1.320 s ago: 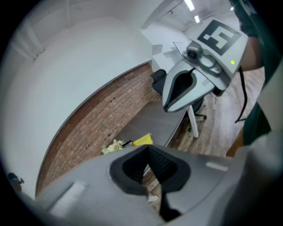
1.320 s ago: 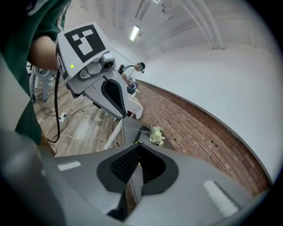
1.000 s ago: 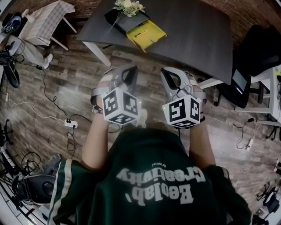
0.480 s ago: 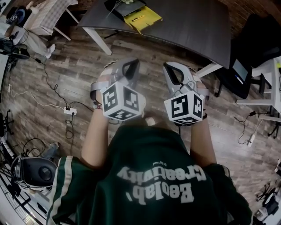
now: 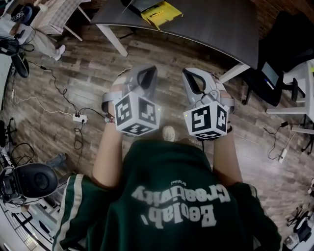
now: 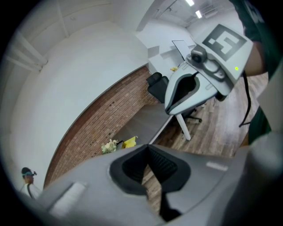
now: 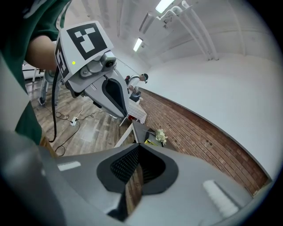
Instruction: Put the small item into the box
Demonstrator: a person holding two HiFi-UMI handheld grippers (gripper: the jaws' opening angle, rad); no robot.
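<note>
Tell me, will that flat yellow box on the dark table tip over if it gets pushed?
Probably not. The flat yellow box looks low and wide, so on the smooth dark table it would likely slide, not tip. Its walls look thin, so it is probably light and may flex when lifted.

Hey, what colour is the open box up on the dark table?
The box is yellow. It shows best in the head view.
</note>
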